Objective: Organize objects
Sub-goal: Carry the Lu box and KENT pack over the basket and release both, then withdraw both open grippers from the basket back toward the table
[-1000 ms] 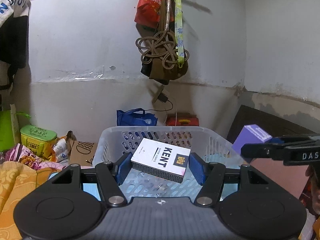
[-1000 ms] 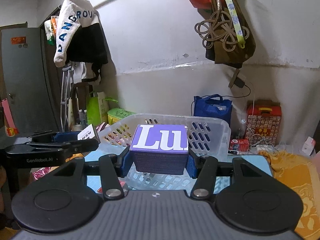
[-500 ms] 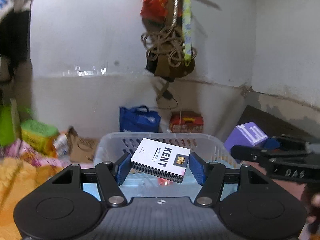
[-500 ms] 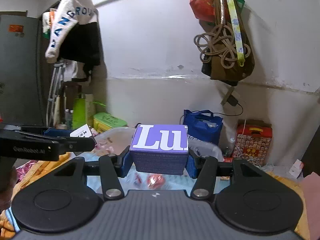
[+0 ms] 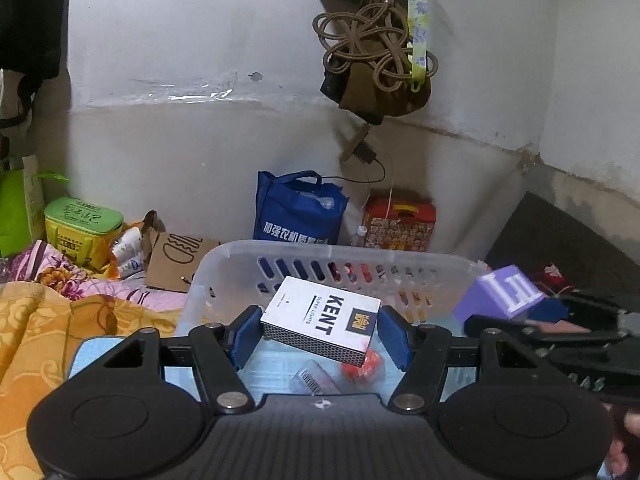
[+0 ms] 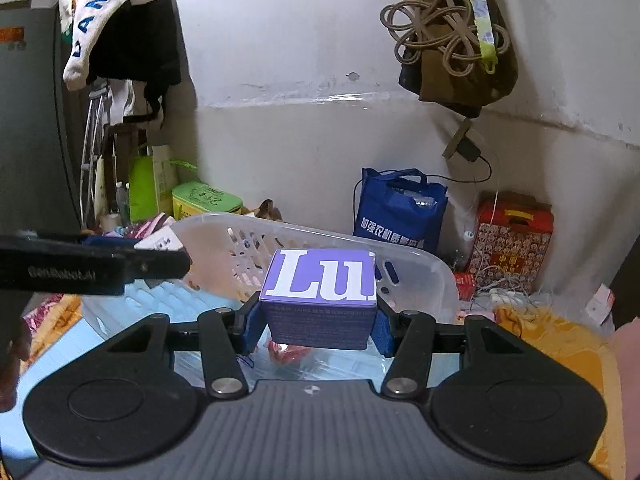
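My left gripper [image 5: 320, 334] is shut on a white KENT box [image 5: 324, 320], tilted, held over the near part of a clear plastic basket [image 5: 320, 252]. My right gripper [image 6: 316, 324] is shut on a purple box [image 6: 320, 296] with white letters, held over the same basket [image 6: 420, 264]. The purple box [image 5: 500, 292] and right gripper also show at the right of the left wrist view. The left gripper's arm [image 6: 88, 268] crosses the left of the right wrist view. A red item [image 5: 360, 364] and a small comb-like item [image 5: 312, 378] lie in the basket.
A blue bag [image 5: 296, 212] and a red box [image 5: 396, 224] stand by the wall behind the basket. A green tin [image 5: 80, 228] and a cardboard piece [image 5: 176, 256] lie at the left. Orange cloth [image 5: 40, 328] is beside the basket. A bag with rope [image 5: 376, 48] hangs above.
Both grippers have moved slightly over the basket while keeping their boxes. The view dipped, and the basket's inside with the red item now shows below the boxes.
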Tool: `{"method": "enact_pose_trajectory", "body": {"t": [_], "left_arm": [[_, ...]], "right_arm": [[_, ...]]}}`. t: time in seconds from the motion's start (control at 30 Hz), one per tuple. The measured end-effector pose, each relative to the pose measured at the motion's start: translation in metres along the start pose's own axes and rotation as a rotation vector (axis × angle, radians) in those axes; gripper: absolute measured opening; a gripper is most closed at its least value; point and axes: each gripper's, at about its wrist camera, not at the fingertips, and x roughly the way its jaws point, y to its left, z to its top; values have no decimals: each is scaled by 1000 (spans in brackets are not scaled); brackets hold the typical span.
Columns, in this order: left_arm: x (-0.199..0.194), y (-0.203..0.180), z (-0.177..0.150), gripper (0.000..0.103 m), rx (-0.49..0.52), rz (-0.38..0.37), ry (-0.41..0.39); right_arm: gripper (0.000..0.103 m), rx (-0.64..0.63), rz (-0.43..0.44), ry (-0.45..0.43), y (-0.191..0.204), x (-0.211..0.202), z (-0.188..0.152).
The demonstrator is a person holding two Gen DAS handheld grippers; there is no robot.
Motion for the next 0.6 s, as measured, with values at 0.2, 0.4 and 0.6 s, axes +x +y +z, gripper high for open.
{"method": "enact_pose_trajectory", "body": {"t": [0.2, 0.4, 0.6], "left_arm": [[-1, -3, -3, 101, 14, 20, -42], [-13, -3, 0, 103, 13, 49, -91], [-55, -5, -13, 103, 30, 24, -176]], "right_arm": [[103, 26, -3, -35, -2, -3, 3], [103, 57, -26, -113, -9, -22, 2], [103, 125, 34, -173, -11, -69, -21]]}}
